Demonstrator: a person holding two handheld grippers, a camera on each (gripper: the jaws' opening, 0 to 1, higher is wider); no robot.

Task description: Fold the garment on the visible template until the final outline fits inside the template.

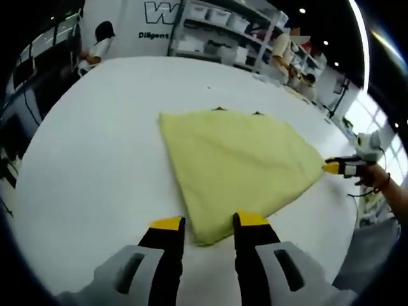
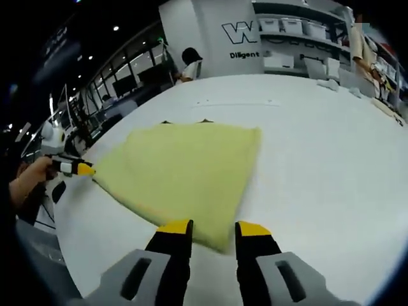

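Garment: yellow garment lies flat on the white table, mid-surface toward the near edge; two small dark template marks peek out at its far edge.
Left gripper: jaws apart — one garment corner lies just ahead, between the tips; no cloth clamped.
Right gripper: jaws apart, straddling the opposite near corner; it also appears in the left gripper view, at the cloth's edge.
Key relation: each gripper faces its own corner, equally near; the near edge runs between them — fold likely goes away, toward the marks.
View difference: right gripper view shows the left gripper in a hand.
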